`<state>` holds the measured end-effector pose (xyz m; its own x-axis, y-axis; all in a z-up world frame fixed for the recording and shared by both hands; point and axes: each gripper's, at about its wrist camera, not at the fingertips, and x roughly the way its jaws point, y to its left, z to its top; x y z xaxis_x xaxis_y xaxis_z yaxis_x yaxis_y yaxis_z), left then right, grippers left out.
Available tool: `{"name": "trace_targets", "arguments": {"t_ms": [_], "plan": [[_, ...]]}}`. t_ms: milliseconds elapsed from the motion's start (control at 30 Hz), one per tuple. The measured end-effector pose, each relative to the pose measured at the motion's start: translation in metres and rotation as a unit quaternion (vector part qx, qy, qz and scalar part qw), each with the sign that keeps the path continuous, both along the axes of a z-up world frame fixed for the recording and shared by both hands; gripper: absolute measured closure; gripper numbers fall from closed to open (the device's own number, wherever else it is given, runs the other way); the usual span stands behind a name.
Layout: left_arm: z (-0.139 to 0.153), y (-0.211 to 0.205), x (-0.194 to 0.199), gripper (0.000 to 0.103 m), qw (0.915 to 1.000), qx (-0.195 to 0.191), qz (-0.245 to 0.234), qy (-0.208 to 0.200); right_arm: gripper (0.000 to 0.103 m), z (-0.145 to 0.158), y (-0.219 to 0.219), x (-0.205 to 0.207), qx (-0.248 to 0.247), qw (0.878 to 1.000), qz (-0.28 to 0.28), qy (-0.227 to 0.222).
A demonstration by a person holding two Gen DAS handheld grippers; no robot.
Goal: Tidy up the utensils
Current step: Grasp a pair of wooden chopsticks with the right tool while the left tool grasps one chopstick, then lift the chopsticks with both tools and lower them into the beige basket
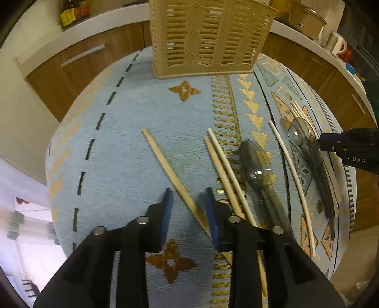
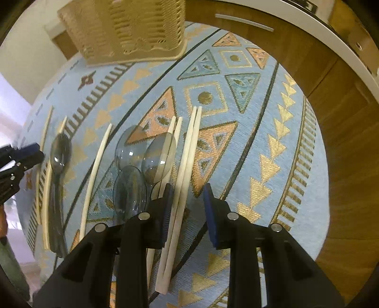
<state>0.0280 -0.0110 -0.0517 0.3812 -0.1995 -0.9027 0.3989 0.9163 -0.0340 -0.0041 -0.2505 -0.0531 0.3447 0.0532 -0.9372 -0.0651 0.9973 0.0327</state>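
Observation:
A beige slotted utensil basket (image 1: 208, 35) stands at the far edge of the table; it also shows in the right wrist view (image 2: 132, 28). My left gripper (image 1: 188, 195) is open, its jaws astride a wooden chopstick (image 1: 170, 170) lying on the cloth. To its right lie a wooden and a white chopstick (image 1: 225, 170), a clear grey spoon (image 1: 257, 163) and a curved white chopstick (image 1: 291, 175). My right gripper (image 2: 188, 190) is open above a pair of white chopsticks (image 2: 187, 165). Three clear spoons (image 2: 144, 161) lie left of it.
A blue patterned cloth (image 1: 132, 147) covers the round table. Wooden cabinets (image 1: 78, 61) and a white counter with bottles (image 1: 71, 11), pots and a mug (image 1: 336, 43) curve behind. The right gripper's body (image 1: 350, 147) shows at the right edge of the left wrist view.

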Motion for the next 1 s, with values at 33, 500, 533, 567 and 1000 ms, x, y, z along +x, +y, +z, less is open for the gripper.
{"name": "trace_targets", "arguments": {"t_ms": [33, 500, 533, 567, 1000], "plan": [[-0.001, -0.004, -0.001, 0.073, 0.9999, 0.009, -0.003, -0.003, 0.080, 0.000, 0.001, 0.001, -0.005, 1.000, 0.002, 0.005], [0.012, -0.012, -0.026, 0.100, 0.9974, -0.021, -0.003, -0.068, 0.093, 0.005, 0.001, -0.010, 0.003, 1.000, 0.017, -0.010], [0.015, -0.009, -0.023, 0.100, 0.9967, -0.036, -0.002, -0.072, 0.093, 0.010, -0.001, -0.011, 0.006, 1.000, 0.015, -0.020], [0.021, -0.005, -0.021, 0.100, 0.9954, -0.054, 0.006, -0.079, 0.093, 0.018, -0.003, -0.013, 0.008, 0.999, 0.015, -0.034], [0.132, 0.003, 0.021, 0.100, 0.9568, -0.187, 0.033, -0.220, 0.093, 0.138, 0.004, 0.007, 0.080, 0.961, 0.053, -0.260]]}}
